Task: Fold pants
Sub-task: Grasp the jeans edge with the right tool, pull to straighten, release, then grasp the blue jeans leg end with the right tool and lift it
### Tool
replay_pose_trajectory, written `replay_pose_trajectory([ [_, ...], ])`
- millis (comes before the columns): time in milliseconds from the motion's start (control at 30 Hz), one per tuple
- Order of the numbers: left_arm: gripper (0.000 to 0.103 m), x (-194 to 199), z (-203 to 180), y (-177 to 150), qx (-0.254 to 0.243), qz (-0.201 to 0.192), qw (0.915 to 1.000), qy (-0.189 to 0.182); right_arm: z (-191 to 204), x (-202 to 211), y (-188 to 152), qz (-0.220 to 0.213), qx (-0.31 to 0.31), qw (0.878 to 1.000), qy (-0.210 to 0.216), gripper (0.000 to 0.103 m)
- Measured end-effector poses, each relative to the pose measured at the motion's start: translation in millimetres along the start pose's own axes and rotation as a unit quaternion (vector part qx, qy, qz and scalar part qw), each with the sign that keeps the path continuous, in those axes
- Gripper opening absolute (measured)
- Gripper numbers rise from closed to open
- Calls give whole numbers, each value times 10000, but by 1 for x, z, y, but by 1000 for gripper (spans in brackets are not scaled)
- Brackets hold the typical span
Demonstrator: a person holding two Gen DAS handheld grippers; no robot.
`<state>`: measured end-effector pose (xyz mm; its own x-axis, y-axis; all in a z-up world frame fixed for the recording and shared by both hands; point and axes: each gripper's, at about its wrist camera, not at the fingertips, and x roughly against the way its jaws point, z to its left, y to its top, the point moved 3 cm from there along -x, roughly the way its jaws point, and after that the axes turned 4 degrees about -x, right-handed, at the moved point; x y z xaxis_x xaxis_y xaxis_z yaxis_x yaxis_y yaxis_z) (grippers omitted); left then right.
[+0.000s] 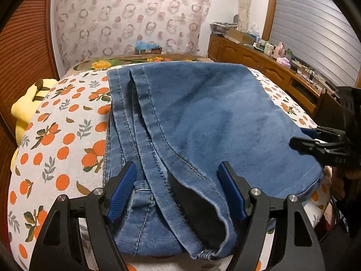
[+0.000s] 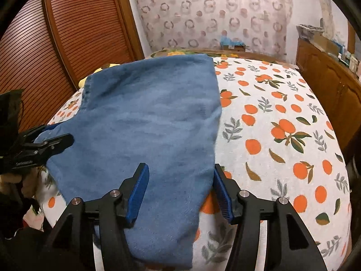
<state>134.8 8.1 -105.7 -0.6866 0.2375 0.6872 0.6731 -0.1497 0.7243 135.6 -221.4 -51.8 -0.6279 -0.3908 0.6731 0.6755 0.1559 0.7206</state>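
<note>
Blue jeans (image 1: 214,117) lie folded on the bed, their stitched side seams and waistband end toward me in the left wrist view. My left gripper (image 1: 178,180) hovers open over that near end, one blue pad on each side of the seams and neither pressing. In the right wrist view the jeans (image 2: 146,117) show as a smooth denim panel. My right gripper (image 2: 180,187) is open over its near right edge, with denim lying under and between the fingers. Each gripper shows in the other's view: the right gripper (image 1: 309,137) at the cloth's right edge, the left gripper (image 2: 52,135) at its left edge.
The bed sheet (image 2: 282,135) is white with an orange-fruit print and stretches bare to the right of the jeans. A yellow cloth (image 1: 24,108) lies at the bed's left edge. A wooden slatted door (image 2: 79,29) stands left, and a cluttered wooden sideboard (image 1: 270,63) right.
</note>
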Motion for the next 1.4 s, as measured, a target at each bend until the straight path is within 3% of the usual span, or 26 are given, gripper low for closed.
replay_pose_trajectory([
  [467,76,1,-1,-4,-37,-16,10000,37,1,6,-11,-12,-125,9999,23,58],
  [567,76,1,-1,-4,-54,4,10000,40,3,5,-11,7,-166,9997,169,41],
  [600,76,1,-1,-4,-51,16,10000,37,3,5,-10,-1,-177,9997,167,30],
  [700,76,1,0,-4,-2,35,10000,16,5,10,-7,-92,-142,9997,170,17],
  [1033,76,0,-4,-5,-11,42,10000,81,29,51,19,-781,123,9953,552,13],
  [1400,76,6,1,-6,160,-75,9998,27,63,46,42,-810,599,9924,703,13],
])
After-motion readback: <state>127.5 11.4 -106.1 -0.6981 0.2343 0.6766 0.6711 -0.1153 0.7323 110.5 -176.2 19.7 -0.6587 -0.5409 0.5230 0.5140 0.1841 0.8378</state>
